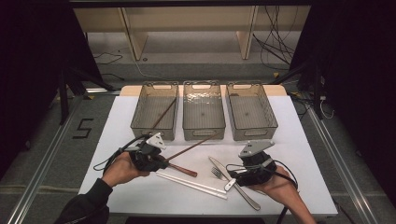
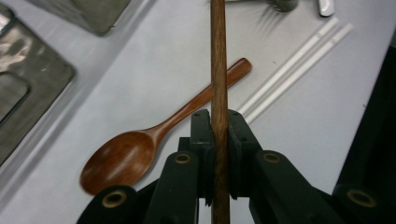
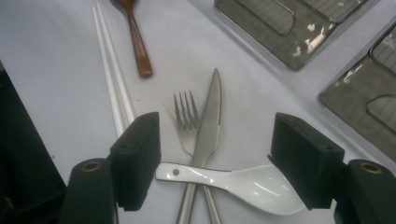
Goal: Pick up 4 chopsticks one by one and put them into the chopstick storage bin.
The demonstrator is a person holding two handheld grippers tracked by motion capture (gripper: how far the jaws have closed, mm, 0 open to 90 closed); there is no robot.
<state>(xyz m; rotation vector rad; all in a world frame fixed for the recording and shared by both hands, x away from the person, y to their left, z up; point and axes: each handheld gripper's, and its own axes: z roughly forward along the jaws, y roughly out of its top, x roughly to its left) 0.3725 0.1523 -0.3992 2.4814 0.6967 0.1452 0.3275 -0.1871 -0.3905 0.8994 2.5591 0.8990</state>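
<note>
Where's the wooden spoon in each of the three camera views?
High view: wooden spoon lies just right of the left gripper.
Left gripper view: lower left, bowl nearest.
Right gripper view: top, handle pointing down.
Shared landmark: white chopsticks beside it.

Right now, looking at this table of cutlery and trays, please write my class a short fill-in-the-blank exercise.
1. The left gripper is shut on a brown wooden ____.
2. The white spoon lies across the knife and the ____.
3. At the far side of the table stand ____ trays side by side.
4. The jaws of the right gripper stand ____ above the white spoon.

Missing words: chopstick; fork; three; open
</note>
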